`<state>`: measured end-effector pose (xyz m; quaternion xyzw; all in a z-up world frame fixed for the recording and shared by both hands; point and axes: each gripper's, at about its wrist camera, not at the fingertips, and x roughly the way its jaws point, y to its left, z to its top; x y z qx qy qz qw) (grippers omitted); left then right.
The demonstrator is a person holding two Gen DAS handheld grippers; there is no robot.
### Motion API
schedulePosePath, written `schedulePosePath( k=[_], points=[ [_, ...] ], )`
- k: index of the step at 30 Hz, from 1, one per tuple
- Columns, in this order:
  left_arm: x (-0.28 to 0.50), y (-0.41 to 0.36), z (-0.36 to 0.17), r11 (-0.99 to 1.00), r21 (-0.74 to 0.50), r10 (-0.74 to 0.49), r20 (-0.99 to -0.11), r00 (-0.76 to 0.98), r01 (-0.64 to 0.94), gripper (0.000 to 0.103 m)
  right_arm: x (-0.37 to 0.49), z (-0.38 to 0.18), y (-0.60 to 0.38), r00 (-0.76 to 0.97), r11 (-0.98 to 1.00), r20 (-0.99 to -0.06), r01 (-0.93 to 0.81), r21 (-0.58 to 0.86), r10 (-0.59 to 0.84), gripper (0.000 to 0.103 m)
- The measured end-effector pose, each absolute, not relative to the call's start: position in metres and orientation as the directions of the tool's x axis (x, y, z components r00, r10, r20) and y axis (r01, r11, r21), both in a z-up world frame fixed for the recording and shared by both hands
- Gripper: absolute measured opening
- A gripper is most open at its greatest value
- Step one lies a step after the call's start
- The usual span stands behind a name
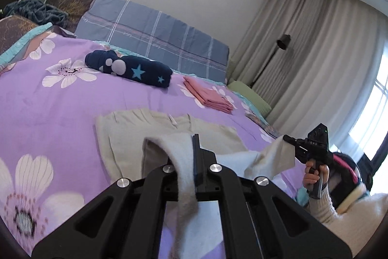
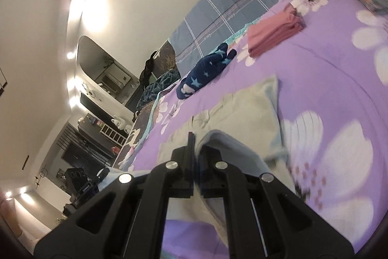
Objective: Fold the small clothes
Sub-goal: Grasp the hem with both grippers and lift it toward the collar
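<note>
**Ana:** Fold in progress on the cream garment, by my reading. Its far part lies flat on the purple floral bedspread, the near edge is lifted off it.

**Ben:** Who has the edge?

**Ana:** Both. Left gripper has its fingers clamped together on one near corner, cloth draping down between the arms. Right gripper pinches the other corner, and its own camera shows its fingers closed on the fabric too.

**Ben:** Next move?

**Ana:** Probably carrying both corners forward together, level with each other, and laying the near edge onto the far one so it lands square. Uneven hands would skew the fold.

**Ben:** Any baskets or boxes to fill?

**Ana:** None visible. Finished pieces just sit on the bedspread beyond: a rolled navy star-print garment and a folded pink garment, apart from each other
</note>
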<state>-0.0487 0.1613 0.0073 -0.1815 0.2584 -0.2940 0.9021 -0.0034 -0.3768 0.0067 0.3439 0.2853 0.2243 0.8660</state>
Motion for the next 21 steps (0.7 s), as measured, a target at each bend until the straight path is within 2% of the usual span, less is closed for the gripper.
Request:
schedulePosePath(
  k=[3,6,8,10,13,17,21],
  points=[
    [0.0,0.161,-0.006,0.782,-0.492,-0.593,-0.402,0.697,0.382,0.001,0.051,-0.002,-0.375,0.739,0.694,-0.395,-0.134,0.707,0.545,0.004],
    [0.051,0.162,-0.045,0.797,-0.542,-0.56,-0.496,0.663,0.267,0.001,0.093,-0.033,-0.373,0.689,0.707,-0.499,-0.028,0.706,0.526,0.006],
    [0.074,0.164,-0.081,0.809,-0.56,-0.535,-0.575,0.619,0.179,0.001,0.104,-0.054,-0.372,0.651,0.707,-0.541,0.011,0.708,0.532,0.006],
    [0.077,0.165,-0.098,0.818,-0.554,-0.523,-0.606,0.6,0.154,0.001,0.104,-0.067,-0.373,0.639,0.718,-0.567,0.033,0.695,0.52,0.008],
    [0.069,0.171,-0.103,0.806,-0.568,-0.544,-0.598,0.589,0.168,0.008,0.097,-0.071,-0.381,0.639,0.723,-0.574,0.04,0.69,0.513,0.018],
    [0.055,0.175,-0.091,0.815,-0.552,-0.535,-0.598,0.596,0.178,0.019,0.088,-0.068,-0.382,0.63,0.746,-0.582,0.005,0.666,0.515,0.018],
    [0.039,0.176,-0.089,0.823,-0.536,-0.532,-0.608,0.589,0.19,0.022,0.079,-0.059,-0.367,0.624,0.806,-0.608,-0.059,0.59,0.491,0.018]
  ],
)
